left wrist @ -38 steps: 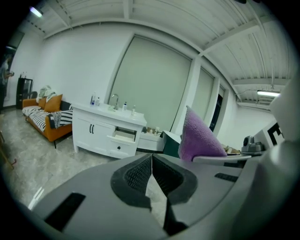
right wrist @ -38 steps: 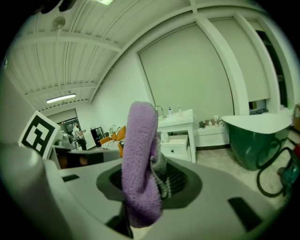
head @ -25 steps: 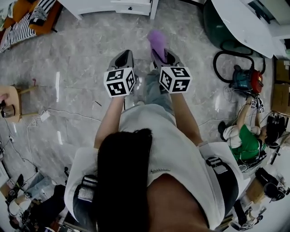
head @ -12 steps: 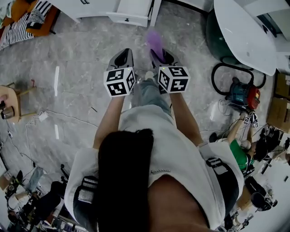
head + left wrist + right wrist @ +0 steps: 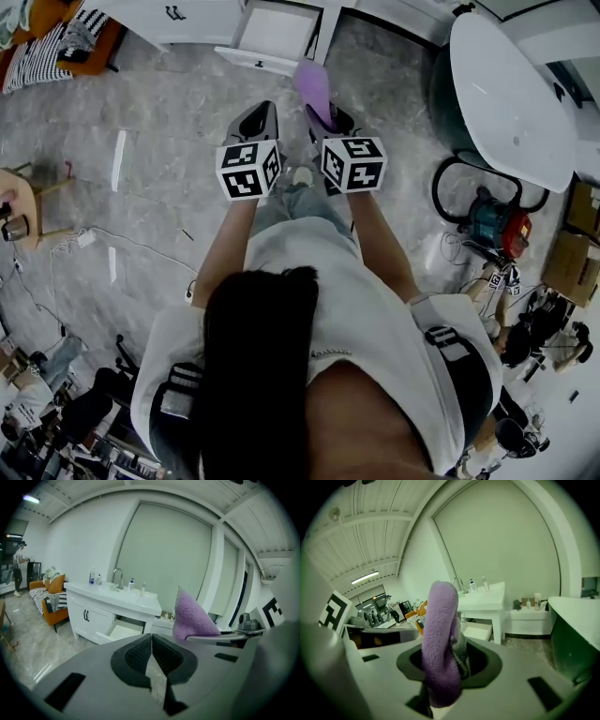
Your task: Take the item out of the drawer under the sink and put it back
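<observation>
Grey marble floor (image 5: 159, 122) runs far to a white vanity (image 5: 192, 13) with its drawer (image 5: 274, 33) open. Head view: the purple cloth (image 5: 313, 84) stands up from the right gripper (image 5: 328, 117), short of that drawer. Left gripper view: the left gripper (image 5: 151, 643) has its jaws together, empty (cloth to its right). Right gripper view: jaws clamped on the cloth.
</observation>
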Available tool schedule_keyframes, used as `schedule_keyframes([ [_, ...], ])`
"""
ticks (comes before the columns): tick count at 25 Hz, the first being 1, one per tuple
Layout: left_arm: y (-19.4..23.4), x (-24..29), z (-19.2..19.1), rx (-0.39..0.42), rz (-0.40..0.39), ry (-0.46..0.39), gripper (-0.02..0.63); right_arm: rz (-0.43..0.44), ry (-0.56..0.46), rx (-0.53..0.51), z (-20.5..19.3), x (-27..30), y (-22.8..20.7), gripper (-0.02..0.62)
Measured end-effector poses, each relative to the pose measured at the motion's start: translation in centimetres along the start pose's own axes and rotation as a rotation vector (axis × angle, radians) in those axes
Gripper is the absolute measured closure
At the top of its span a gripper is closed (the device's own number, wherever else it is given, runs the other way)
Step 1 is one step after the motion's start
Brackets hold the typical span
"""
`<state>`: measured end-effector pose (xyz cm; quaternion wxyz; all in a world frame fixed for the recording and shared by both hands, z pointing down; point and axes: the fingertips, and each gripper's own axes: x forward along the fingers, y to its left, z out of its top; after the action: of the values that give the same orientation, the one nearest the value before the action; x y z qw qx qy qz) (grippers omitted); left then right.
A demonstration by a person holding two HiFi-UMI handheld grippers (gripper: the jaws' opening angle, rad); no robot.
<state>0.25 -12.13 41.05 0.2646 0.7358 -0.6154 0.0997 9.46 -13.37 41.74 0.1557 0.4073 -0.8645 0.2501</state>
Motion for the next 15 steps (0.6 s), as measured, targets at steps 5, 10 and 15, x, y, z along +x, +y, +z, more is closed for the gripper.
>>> schedule_keyframes([
  [5, 0.5, 1.9, 0.9, -0.011, 0.03, -0.006, 0.597, 0.022, 0.017, -0.005, 0.8, 1.8, -1.3, 0.439],
  [10, 1.1, 3.4, 1.6, -0.015, 0.038, -0.011, 0.597, 0.015, 0.023, -0.005, 1.3, 3.1, -2.4, 0.439],
  [15, 1.8, 5.8, 2.9, -0.006, 0.027, -0.02, 0.597, -0.012, 0.021, -0.002, 2.4, 5.1, -4.0, 0.439],
])
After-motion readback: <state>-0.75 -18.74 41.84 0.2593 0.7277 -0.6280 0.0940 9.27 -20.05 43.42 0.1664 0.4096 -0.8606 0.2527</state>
